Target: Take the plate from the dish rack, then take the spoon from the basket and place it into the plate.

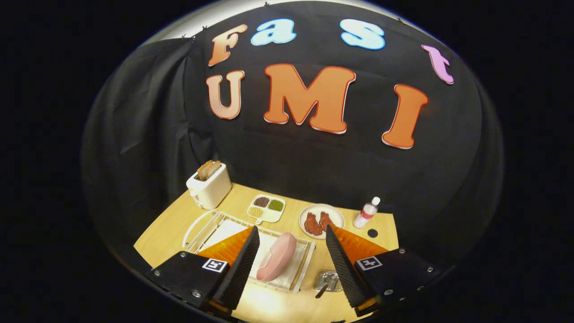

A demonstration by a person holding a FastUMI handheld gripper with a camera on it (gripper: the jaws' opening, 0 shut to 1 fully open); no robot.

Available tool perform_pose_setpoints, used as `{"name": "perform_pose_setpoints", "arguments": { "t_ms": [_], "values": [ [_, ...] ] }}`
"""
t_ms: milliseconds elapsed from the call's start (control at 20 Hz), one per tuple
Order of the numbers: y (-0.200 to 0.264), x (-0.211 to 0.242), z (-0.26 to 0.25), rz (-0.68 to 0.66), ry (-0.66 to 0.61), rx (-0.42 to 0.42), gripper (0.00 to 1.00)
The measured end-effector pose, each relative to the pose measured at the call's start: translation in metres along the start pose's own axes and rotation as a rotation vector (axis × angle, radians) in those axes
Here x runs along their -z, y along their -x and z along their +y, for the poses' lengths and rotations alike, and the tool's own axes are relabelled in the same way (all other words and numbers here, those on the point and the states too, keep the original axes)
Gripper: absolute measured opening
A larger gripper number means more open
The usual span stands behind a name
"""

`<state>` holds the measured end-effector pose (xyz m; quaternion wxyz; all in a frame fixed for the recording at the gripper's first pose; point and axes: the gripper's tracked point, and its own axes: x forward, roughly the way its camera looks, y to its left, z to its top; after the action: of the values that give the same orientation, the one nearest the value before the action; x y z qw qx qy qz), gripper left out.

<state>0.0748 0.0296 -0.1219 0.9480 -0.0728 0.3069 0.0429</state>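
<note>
Nothing legible: the bottle (367, 212) label is too small, and the gripper (292, 229), fingers (242, 264) parted, carries only square markers (214, 264).

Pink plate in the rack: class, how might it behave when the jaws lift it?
The plate stands on edge in the rack, so it probably tips if nudged. Its glossy surface looks slippery. It seems rigid. The open gripper has jaws either side.

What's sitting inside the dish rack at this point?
The pink plate stands on edge in the white wire dish rack, between the open gripper's fingers. The left finger covers part of the rack, so anything behind it can't be seen.
</note>
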Motion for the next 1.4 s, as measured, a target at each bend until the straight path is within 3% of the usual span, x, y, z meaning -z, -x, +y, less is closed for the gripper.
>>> {"name": "perform_pose_setpoints", "arguments": {
  "t_ms": [700, 1000, 1100, 1150, 1250, 1400],
  "values": [
    [-0.114, 0.115, 0.011, 0.609, -0.172, -0.043, 0.83],
    [-0.146, 0.140, 0.006, 0.736, -0.245, 0.003, 0.67],
    [-0.151, 0.148, 0.011, 0.788, -0.320, 0.015, 0.53],
    [-0.152, 0.150, 0.010, 0.811, -0.361, 0.037, 0.41],
    [-0.153, 0.155, 0.004, 0.829, -0.369, 0.077, 0.31],
    [-0.154, 0.151, 0.011, 0.806, -0.314, 0.088, 0.28]
  ]
}}
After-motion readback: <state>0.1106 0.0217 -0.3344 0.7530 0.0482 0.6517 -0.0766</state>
